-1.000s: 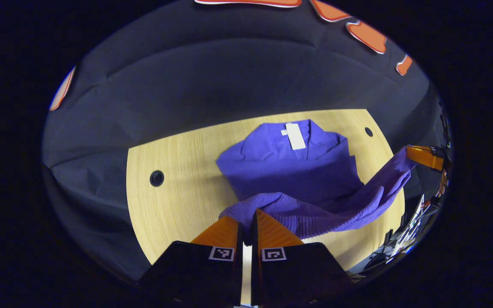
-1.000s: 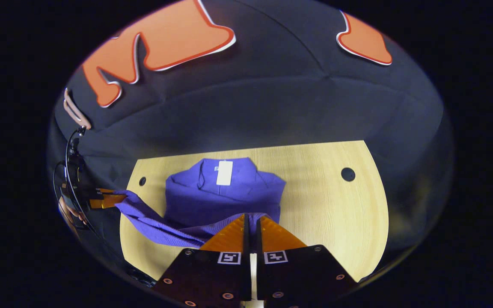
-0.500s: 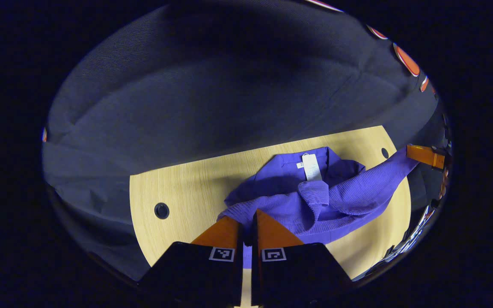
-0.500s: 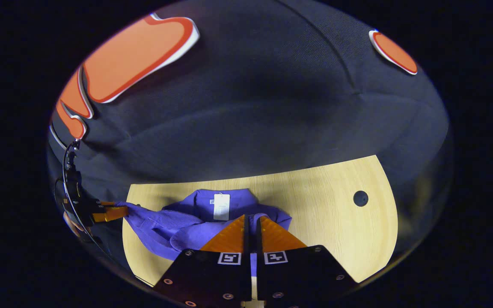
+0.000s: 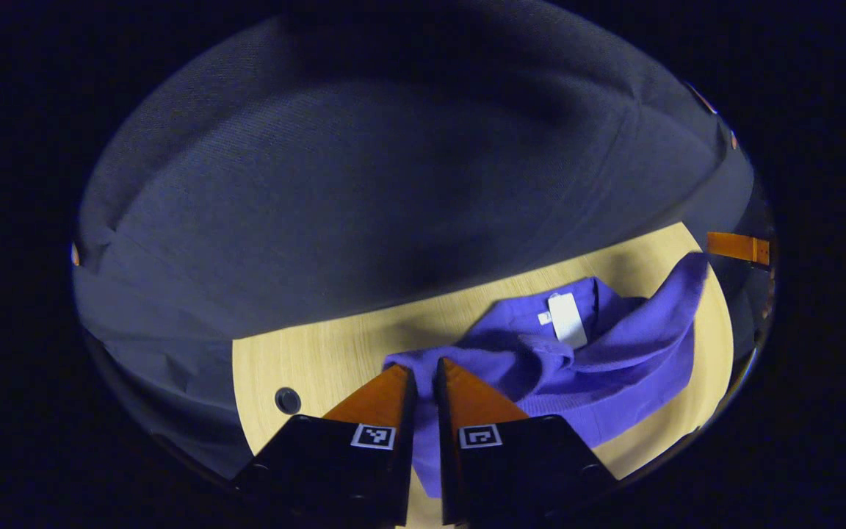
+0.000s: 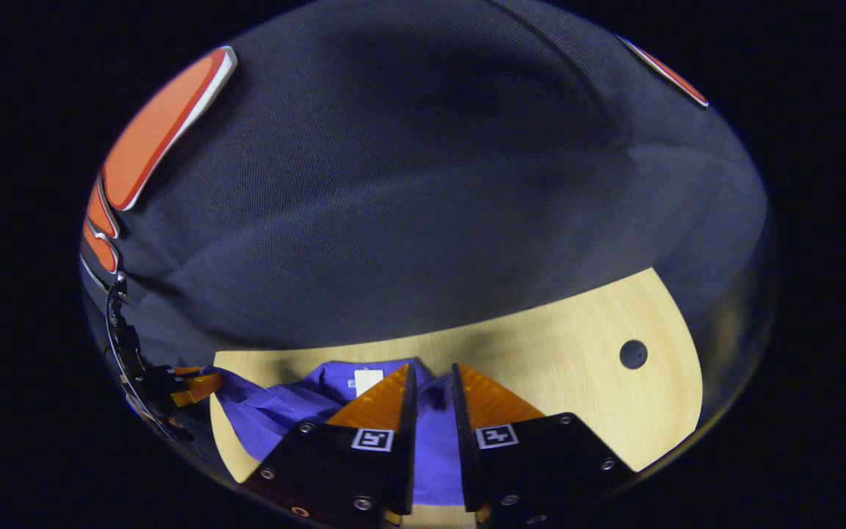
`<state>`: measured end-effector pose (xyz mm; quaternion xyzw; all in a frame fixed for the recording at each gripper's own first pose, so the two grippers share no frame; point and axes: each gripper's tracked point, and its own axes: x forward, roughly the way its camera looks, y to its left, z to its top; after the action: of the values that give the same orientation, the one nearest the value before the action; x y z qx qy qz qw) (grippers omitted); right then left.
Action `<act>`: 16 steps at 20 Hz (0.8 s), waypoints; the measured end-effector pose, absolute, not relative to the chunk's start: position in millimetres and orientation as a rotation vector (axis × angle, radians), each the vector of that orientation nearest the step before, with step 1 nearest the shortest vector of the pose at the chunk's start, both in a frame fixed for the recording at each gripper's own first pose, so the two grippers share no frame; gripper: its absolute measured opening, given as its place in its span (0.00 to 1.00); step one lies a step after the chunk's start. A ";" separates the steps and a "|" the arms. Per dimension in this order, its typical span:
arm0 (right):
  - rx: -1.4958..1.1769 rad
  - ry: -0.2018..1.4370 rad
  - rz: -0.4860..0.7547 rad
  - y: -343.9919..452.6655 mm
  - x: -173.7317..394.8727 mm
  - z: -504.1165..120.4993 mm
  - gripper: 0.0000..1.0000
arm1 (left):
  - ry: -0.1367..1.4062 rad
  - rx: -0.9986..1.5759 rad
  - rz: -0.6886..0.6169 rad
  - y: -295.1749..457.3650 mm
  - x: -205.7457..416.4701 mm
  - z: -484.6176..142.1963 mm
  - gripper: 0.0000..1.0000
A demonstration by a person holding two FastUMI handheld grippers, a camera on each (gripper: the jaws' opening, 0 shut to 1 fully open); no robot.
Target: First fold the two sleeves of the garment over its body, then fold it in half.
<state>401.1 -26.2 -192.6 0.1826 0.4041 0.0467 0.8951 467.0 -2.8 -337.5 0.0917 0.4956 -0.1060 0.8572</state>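
Two right gripper [image 6: 432, 371] fingers stand parted above garment [image 6: 269, 411]; left gripper [image 5: 424, 367] hold unclear.

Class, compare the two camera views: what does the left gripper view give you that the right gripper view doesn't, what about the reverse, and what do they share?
Left gripper view: the right gripper far off, beside a raised corner of the garment, and a table hole left of the cloth.
Right gripper view: the left gripper far off at the cloth's edge, and a second hole to its right.
Both: the purple garment bunched on the wooden table, its white label showing, and cloth between the near jaws.
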 end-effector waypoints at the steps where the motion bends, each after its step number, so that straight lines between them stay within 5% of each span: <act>1: 0.366 0.828 0.092 -29.2 400.8 -192.8 0.31 | 1.031 0.184 -0.218 -4.7 467.9 -337.6 0.24; 3: 0.328 0.832 0.098 -33.1 395.5 -193.2 0.53 | 1.019 0.153 -0.223 -12.2 468.1 -338.1 0.42; 4: 0.300 0.825 0.099 -29.5 397.2 -198.8 0.46 | 1.015 0.137 -0.228 -16.7 467.5 -339.1 0.46; 6: 0.243 0.787 0.079 -33.6 399.7 -196.0 0.47 | 1.011 0.111 -0.238 -21.2 467.2 -342.8 0.51; 9: 0.192 0.762 0.075 -37.0 401.1 -197.9 0.52 | 1.002 0.084 -0.224 -22.3 467.3 -342.9 0.81; 10: 0.180 0.752 0.073 -40.6 400.9 -197.2 0.48 | 0.988 0.066 -0.207 -21.5 466.6 -341.9 0.85; 11: 0.175 0.739 0.064 -44.7 401.8 -194.7 0.61 | 0.987 0.046 -0.190 -21.2 464.3 -339.9 0.89; 14: 0.192 0.697 0.053 -48.0 401.2 -187.1 0.67 | 0.981 0.009 -0.168 -17.4 444.8 -337.3 0.96; 15: 0.182 0.677 0.047 -51.1 401.4 -184.0 0.78 | 0.969 0.003 -0.158 -14.5 438.6 -333.2 0.96; 16: 0.164 0.657 0.048 -50.9 401.7 -183.2 0.72 | 0.947 -0.001 -0.153 -13.5 433.9 -328.0 0.96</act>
<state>401.7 -50.9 -183.2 0.0805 0.3221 0.0235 0.9430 433.9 -13.5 -328.0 -0.0007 0.4557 -0.0738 0.8870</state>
